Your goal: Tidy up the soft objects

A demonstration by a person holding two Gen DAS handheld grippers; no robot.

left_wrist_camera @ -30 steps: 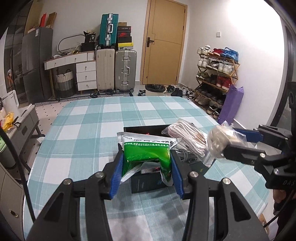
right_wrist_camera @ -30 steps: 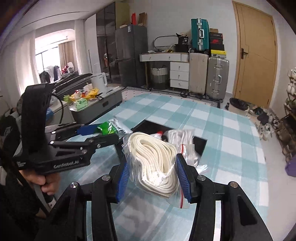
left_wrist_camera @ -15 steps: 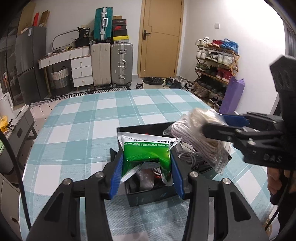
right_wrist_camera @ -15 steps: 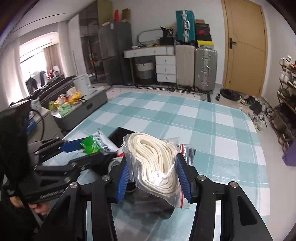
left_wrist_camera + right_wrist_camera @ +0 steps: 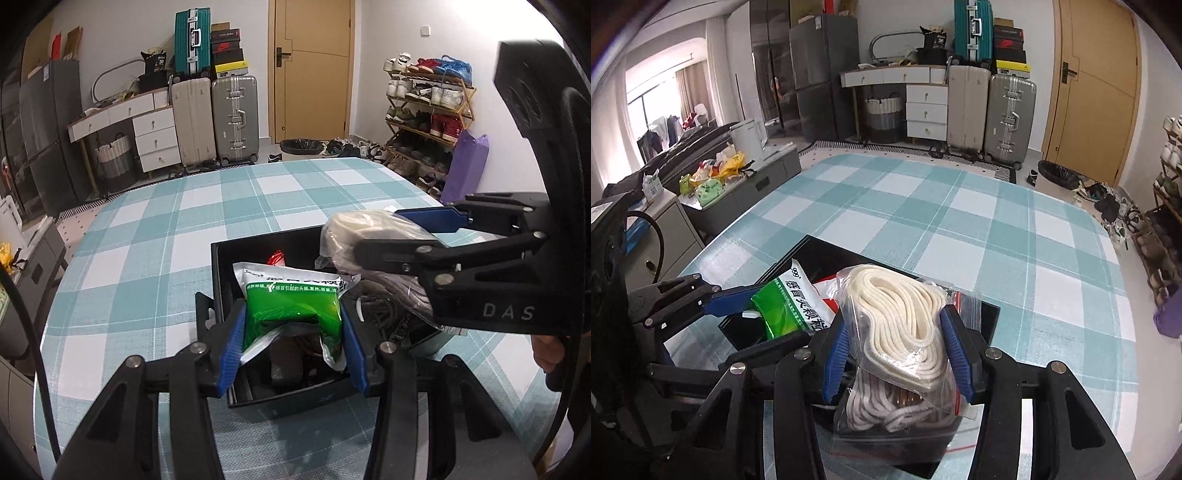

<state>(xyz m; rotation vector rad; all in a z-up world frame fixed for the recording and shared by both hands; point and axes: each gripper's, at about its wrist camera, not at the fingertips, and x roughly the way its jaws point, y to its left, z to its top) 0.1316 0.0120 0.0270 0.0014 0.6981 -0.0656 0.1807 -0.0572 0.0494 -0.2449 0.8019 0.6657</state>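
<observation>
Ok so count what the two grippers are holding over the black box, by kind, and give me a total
Green pouch, in the left gripper: 1
Bagged white rope, in the right gripper: 1
Total: 2, both above the black box.

Both tongs are black with silver screws; left tongs (image 5: 291, 343) and right tongs (image 5: 899, 354) have ribbed blue pads; "DAS" marks the right body.

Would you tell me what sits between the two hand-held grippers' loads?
In the right wrist view, only a red-and-white packet in the black box shows between them.
</observation>
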